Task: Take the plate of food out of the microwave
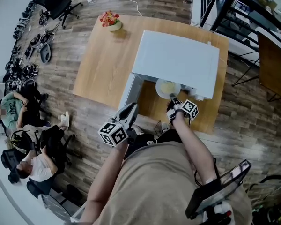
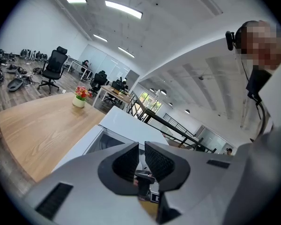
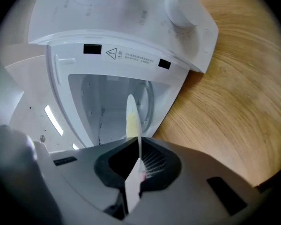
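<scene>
Now my right gripper [image 3: 136,150] pinches the rim of the plate [image 3: 131,114]. The plate sticks out just ahead of the jaws, at the mouth of the microwave [image 3: 122,27]. Above the plate is a warning label [image 3: 131,56], but its print is too small to read. Only the head view shows the yellow food [image 1: 167,86]. My left gripper [image 2: 141,156] holds nothing, its jaws a little apart.
</scene>
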Demonstrator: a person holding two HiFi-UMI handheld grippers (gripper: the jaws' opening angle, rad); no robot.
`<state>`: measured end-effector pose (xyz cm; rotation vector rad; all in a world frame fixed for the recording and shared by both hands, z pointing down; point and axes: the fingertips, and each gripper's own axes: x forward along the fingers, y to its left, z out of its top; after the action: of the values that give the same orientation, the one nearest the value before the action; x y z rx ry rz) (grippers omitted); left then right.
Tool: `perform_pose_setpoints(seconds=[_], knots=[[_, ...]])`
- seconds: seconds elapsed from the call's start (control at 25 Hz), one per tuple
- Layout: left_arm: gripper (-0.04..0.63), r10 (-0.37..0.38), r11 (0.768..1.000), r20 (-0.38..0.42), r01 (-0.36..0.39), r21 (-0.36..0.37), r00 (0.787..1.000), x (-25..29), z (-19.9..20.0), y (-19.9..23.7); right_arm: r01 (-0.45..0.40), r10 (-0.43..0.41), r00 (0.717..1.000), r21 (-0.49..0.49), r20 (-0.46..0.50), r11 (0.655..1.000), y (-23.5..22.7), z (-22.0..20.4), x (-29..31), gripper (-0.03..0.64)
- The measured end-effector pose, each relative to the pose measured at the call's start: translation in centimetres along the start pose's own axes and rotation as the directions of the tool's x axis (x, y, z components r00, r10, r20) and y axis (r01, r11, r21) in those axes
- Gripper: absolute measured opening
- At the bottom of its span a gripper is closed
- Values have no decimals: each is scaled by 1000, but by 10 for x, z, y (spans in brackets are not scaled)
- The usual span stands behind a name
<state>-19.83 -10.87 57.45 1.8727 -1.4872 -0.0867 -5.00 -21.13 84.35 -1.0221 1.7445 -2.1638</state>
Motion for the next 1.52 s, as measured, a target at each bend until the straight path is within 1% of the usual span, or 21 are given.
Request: perform_pose_setpoints(seconds=[0.2,0.4,0.48,0.64,0.84,0.92,1.04,1.12,1.2,1.32,1.44,1.52], knots=[[20,-7,1000,14,8,-14,1000,-4,-5,-4,12,-14,997,-30,-77,999,13,-11,-16,17],[18,-40,998,6,40,-40,999,1,-16,-12,32,-51,987,-119,-153,992,22,-16,-41,15],[18,-50,998,-4,50,-39,999,5,-20,-15,25,-46,984,-128,-170,991,27,-16,-55,17],[17,-52,998,-1,52,-42,999,5,-23,-19,-21,-15,976,-162,-219,987,42,-21,-77,15],[5,-109,988,-33,105,-114,994,14,-25,-27,-36,-17,966,-199,-259,979,52,-23,-101,17],[5,-145,982,-45,139,-124,988,17,-27,-35,-48,-10,961,-201,-276,978,57,-22,-113,15],[3,-218,973,-74,211,-97,973,21,-30,-51,-85,10,949,-224,-315,971,71,-21,-133,15],[3,-248,968,-93,243,-63,964,21,-28,-57,-111,23,942,-245,-334,963,85,-22,-146,17],[3,-257,966,-97,254,-36,962,22,-25,-60,-138,43,938,-258,-345,956,100,-19,-156,17],[3,-274,962,-78,273,-23,959,26,-21,-63,-178,77,935,-270,-347,946,120,-7,-169,17],[3,-289,957,-56,287,-34,956,26,-17,-58,-209,113,937,-273,-330,939,143,0,-173,17],[3,-282,959,-36,281,-48,959,26,-13,-50,-230,135,937,-279,-322,932,159,3,-173,17]])
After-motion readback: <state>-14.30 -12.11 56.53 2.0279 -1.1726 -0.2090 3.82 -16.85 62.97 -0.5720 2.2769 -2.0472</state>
